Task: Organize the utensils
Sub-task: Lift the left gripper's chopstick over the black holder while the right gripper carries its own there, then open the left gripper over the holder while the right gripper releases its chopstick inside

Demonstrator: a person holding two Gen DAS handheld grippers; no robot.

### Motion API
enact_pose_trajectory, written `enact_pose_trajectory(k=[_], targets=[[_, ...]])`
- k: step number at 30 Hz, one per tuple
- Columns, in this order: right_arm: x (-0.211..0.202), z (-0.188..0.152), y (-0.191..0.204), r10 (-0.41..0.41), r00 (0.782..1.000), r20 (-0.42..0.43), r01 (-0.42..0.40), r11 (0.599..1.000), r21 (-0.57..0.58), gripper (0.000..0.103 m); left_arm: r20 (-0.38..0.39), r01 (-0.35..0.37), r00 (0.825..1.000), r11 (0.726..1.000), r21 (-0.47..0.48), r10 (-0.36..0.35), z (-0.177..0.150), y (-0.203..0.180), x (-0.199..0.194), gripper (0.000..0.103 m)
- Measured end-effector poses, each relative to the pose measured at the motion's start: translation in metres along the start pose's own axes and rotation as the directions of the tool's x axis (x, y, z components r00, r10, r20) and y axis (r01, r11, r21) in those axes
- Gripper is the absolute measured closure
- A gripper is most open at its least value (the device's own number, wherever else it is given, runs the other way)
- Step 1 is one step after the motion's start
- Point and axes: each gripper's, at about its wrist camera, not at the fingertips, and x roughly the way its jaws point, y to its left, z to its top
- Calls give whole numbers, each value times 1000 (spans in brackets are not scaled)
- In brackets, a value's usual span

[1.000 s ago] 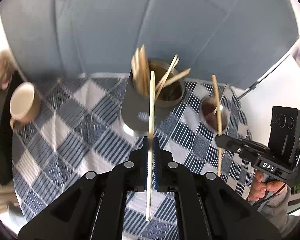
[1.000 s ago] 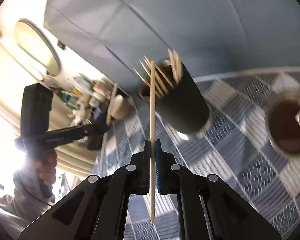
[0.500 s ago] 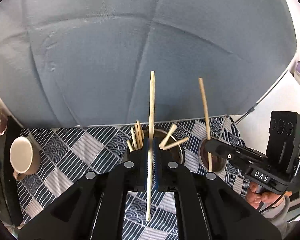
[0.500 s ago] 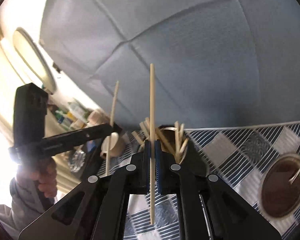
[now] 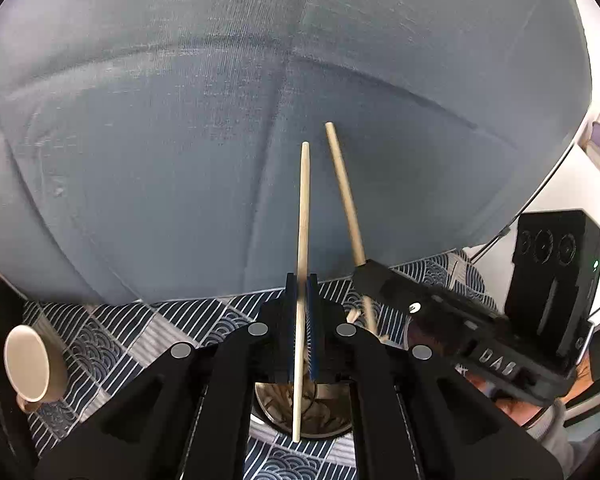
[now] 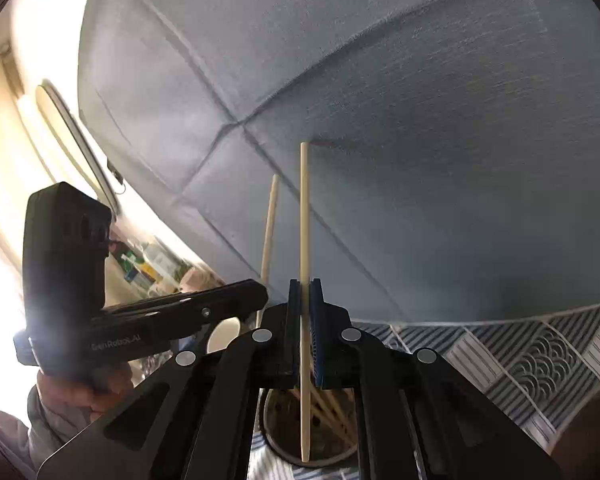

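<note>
My left gripper (image 5: 301,280) is shut on an upright wooden chopstick (image 5: 303,208); its lower tip hangs over the mouth of a round metal holder (image 5: 324,434) directly below. My right gripper (image 6: 305,285) is shut on another upright chopstick (image 6: 304,216), whose lower tip sits over the same holder (image 6: 336,456), which has several chopsticks (image 6: 332,408) inside. The right gripper (image 5: 364,270) and its tilted chopstick (image 5: 344,188) show close to the right in the left wrist view. The left gripper (image 6: 260,292) and its chopstick (image 6: 269,228) show at left in the right wrist view.
A blue upholstered backrest (image 5: 260,100) fills the background. A patterned blue-and-white cloth (image 5: 132,328) covers the table. A beige mug (image 5: 28,364) lies at the far left. A brown cup rim (image 6: 596,432) is at the right edge. Cluttered items (image 6: 148,268) stand behind the left gripper.
Both grippers tilted upright and moved together over the holder. The chopsticks now stand vertical with their lower tips above the holder's mouth; the two grippers are much closer together.
</note>
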Motion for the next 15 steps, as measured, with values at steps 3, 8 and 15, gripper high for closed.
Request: enact_pose_trajectory(k=[3, 8, 15], targets=[[8, -6, 1, -12, 1000, 2, 12, 999, -33, 98, 12, -12, 1000, 1000, -23, 12, -1, 8, 11, 98], [14, -18, 1, -28, 999, -17, 26, 997, -78, 98, 20, -18, 1000, 999, -40, 19, -10, 15, 24, 98], [14, -31, -1, -62, 997, -39, 58, 994, -96, 98, 24, -41, 999, 998, -46, 43, -24, 19, 25, 98]])
